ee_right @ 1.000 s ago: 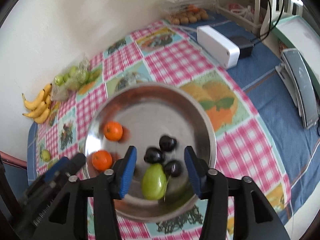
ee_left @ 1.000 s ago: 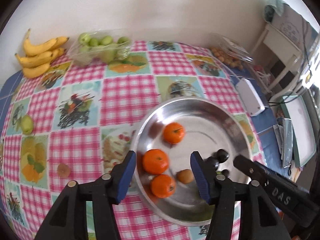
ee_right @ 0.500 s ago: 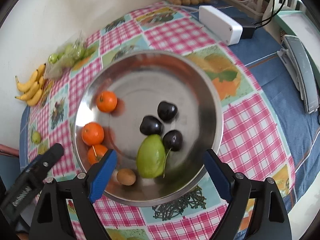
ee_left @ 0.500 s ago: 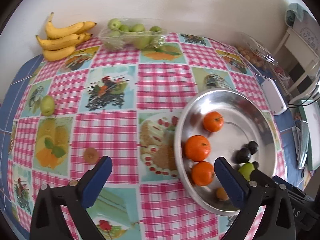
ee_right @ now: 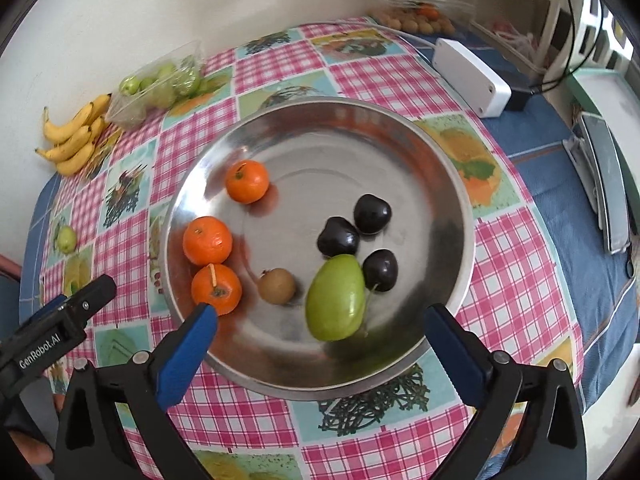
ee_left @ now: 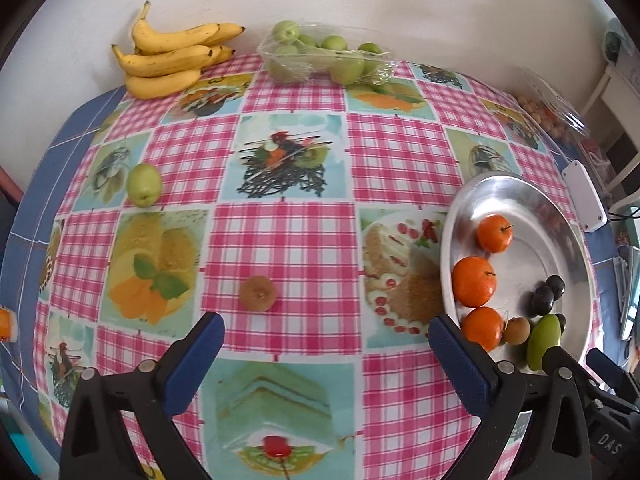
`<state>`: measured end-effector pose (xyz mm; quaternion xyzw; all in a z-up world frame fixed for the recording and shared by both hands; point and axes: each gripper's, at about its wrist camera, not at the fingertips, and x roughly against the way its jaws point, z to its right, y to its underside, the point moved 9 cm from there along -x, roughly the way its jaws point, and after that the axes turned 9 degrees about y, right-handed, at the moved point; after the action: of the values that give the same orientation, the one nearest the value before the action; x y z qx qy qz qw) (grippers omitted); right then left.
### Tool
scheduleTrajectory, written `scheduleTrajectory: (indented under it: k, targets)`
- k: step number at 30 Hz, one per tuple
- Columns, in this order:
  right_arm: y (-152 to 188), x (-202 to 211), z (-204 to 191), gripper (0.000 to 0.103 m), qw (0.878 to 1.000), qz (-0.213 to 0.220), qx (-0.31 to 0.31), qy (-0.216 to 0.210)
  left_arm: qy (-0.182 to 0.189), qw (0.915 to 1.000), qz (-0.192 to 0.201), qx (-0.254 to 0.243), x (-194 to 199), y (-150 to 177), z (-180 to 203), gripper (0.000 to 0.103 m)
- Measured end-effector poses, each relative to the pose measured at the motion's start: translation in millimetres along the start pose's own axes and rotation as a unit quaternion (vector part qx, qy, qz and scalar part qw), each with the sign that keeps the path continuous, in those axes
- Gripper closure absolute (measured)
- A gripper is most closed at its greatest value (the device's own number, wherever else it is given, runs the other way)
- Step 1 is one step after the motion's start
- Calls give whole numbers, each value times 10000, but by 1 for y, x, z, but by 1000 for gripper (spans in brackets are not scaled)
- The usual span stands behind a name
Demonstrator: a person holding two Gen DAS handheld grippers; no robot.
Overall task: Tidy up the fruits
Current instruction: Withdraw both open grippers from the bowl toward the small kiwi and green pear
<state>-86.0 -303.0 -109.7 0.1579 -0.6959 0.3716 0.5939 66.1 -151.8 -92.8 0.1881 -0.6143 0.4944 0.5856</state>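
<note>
Left tool (ee_left: pixel 326 350): jaws spread wide, holding nothing, hovering over the worktop (ee_left: pixel 296 236). A loose kiwi (ee_left: pixel 258 293) lies just ahead of it, between the fingers' line and slightly toward the left finger. A loose green fruit (ee_left: pixel 144 184) sits well ahead and to the left. Bananas (ee_left: pixel 172 60) and a clear bag of green fruit (ee_left: pixel 324 58) lie at the far edge.

Right tool (ee_right: pixel 320 350): jaws spread wide, empty, above the near rim of the steel dish (ee_right: pixel 440 184). The dish holds 3 tangerines (ee_right: pixel 207 240), 1 kiwi (ee_right: pixel 277 285), 1 green fruit (ee_right: pixel 336 298) and 3 dark plums (ee_right: pixel 338 237).

Assessment: gathering is partly done; at least 2 loose fruits are not yet in the dish. The step in hand appears to be the left tool's approach to the loose kiwi. Next move calls for lowering, centring the fingers around it, closing gently, since the round fruit may roll
</note>
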Motion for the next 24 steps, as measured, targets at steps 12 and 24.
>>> scheduleTrajectory:
  k: [12, 24]
  targets:
    - [3, 6, -39, 0, 9997, 18, 247, -31, -104, 9993, 95, 357, 16, -5, -48, 0]
    - [20, 0, -104, 0, 9973, -128, 666, -271, -110, 9952, 172, 953, 26, -5, -107, 0]
